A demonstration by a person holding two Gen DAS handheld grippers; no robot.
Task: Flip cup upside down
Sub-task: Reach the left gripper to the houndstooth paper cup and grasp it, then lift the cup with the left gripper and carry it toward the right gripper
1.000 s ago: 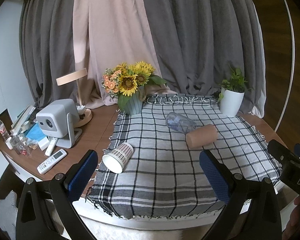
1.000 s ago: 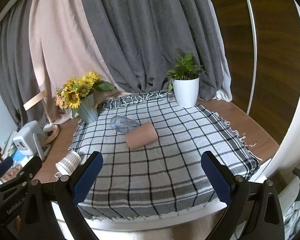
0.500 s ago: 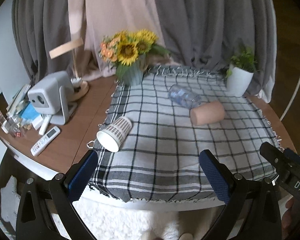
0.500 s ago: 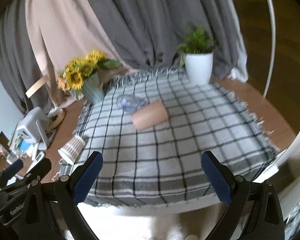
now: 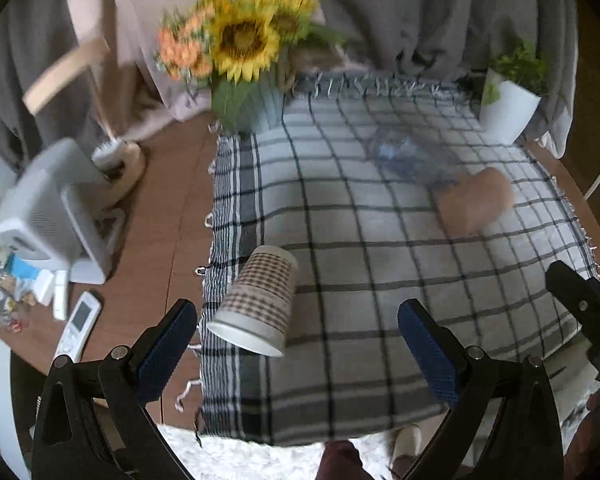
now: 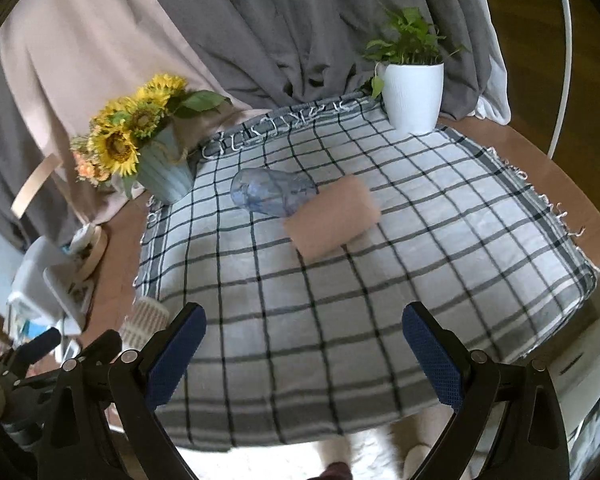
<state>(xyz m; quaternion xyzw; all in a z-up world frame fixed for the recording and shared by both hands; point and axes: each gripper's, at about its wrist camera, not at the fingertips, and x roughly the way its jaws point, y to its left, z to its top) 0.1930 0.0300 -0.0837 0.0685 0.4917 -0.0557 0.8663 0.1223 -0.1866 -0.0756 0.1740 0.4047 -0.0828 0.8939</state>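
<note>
Three cups lie on their sides on the checked cloth (image 5: 360, 264). A patterned paper cup (image 5: 258, 300) lies at the cloth's left edge, mouth toward me, just ahead of my open, empty left gripper (image 5: 296, 344); it also shows in the right wrist view (image 6: 146, 320). A tan cup (image 6: 332, 216) and a clear bluish plastic cup (image 6: 272, 192) lie touching near the cloth's middle; both are blurred in the left wrist view. My right gripper (image 6: 304, 352) is open and empty above the cloth's near part.
A sunflower vase (image 6: 164, 168) stands at the cloth's back left, a white plant pot (image 6: 414, 96) at the back right. A white projector (image 5: 48, 216), lamp base (image 5: 120, 164) and remote (image 5: 80, 324) sit on the wooden table left of the cloth. Curtains hang behind.
Both grippers have moved forward and tilted down toward the table. The patterned cup now sits much closer to the left gripper. The cups have not moved.
</note>
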